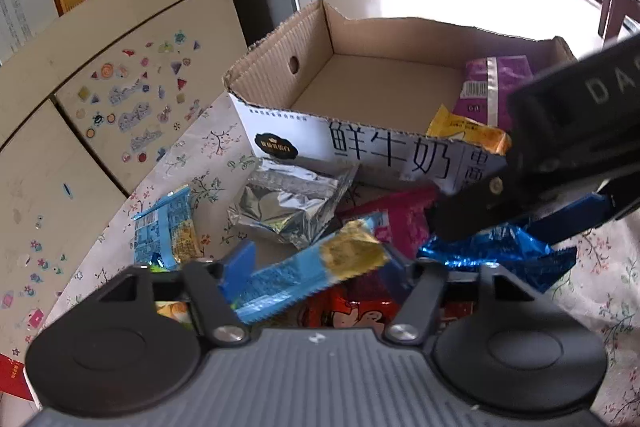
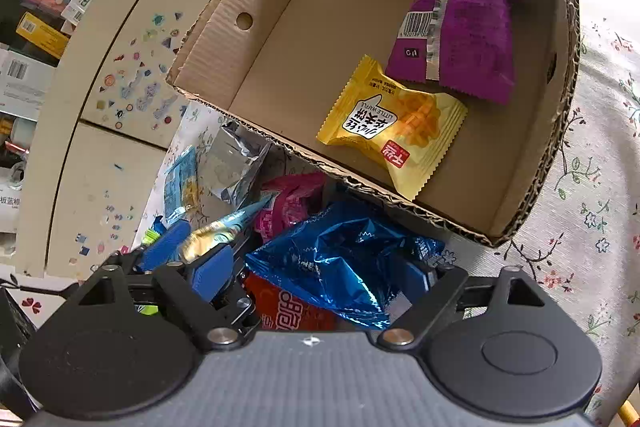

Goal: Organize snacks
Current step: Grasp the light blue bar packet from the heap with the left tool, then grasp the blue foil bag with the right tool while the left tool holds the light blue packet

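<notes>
The left gripper [image 1: 316, 267] has its blue fingers [image 1: 240, 265] partly closed on a long light-blue and gold snack bar [image 1: 308, 275], which lies slantwise across the gap between them. In the right wrist view the same bar [image 2: 224, 231] sticks out from between those blue pads, so I judge it pinched, ready to be carried ahead into the cardboard box [image 1: 280, 67].

The right gripper [image 2: 320, 279] stands wide, its fingers spread to either side of a crinkled dark-blue foil packet [image 2: 340, 259]. I cannot tell whether the pads press on it; it looks straddled rather than held, probably lined up as the next pick.

The box sits just ahead of both grippers on the flowered bench [image 2: 600, 187], its near wall low enough to drop packets over. It holds two snacks: one purple packet [image 2: 464, 27] towards the far right corner and one yellow waffle packet [image 2: 392, 131] against the near wall. The left half of the box floor is bare, so there is room for the rest.

Loose between the grippers and the box I count:
- one silver foil packet [image 1: 288, 203], ahead and left of the left gripper
- one pink packet [image 1: 396, 219], straight ahead
- one small light-blue packet [image 1: 168, 227], far left
- one red packet [image 2: 296, 311], under the dark-blue one
- a green-edged wrapper [image 2: 150, 237] behind the left gripper's fingers, too hidden to identify
</notes>
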The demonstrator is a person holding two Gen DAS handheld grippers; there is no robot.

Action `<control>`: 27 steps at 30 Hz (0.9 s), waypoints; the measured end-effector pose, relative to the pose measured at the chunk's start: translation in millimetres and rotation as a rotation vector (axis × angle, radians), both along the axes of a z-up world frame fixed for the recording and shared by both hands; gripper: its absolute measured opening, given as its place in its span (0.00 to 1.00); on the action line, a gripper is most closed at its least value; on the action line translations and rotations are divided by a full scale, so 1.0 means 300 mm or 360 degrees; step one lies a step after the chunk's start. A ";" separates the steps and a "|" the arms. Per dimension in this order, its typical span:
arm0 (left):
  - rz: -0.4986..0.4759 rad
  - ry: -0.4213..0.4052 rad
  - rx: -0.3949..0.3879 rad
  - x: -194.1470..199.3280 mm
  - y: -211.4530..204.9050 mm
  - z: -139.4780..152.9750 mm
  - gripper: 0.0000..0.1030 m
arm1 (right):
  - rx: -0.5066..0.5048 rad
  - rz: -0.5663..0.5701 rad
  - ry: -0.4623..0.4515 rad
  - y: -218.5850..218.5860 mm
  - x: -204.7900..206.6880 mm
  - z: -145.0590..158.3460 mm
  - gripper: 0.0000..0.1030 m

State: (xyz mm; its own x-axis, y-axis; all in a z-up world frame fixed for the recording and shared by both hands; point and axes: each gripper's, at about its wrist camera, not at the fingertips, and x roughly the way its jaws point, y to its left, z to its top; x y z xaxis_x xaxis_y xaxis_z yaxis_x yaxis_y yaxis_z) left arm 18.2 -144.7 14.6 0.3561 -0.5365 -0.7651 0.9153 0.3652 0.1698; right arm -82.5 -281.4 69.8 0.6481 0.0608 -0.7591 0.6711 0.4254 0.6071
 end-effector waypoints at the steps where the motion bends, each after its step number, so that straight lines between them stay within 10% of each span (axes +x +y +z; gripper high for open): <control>1: -0.0005 -0.0004 0.0015 -0.001 -0.002 -0.005 0.49 | -0.0004 -0.0005 0.0002 0.004 0.006 -0.001 0.90; 8: -0.0063 -0.0042 0.0019 -0.035 0.011 -0.006 0.32 | 0.0047 -0.0053 0.0000 -0.002 0.007 -0.008 0.91; 20: -0.0089 -0.0130 0.0023 -0.071 -0.009 -0.015 0.33 | 0.0078 -0.0111 -0.0033 -0.004 -0.001 -0.011 0.91; 27: -0.0080 -0.0149 -0.0053 -0.076 0.006 0.013 0.18 | 0.0033 -0.0080 -0.0003 -0.005 -0.013 -0.006 0.55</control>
State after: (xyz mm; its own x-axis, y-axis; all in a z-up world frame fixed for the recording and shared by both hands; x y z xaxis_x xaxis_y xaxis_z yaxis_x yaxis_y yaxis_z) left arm -4.5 -143.0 18.4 0.3972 -0.5800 -0.7112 0.9132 0.3264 0.2439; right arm -86.4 -282.8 68.0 0.6523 0.0440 -0.7567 0.6900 0.3788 0.6168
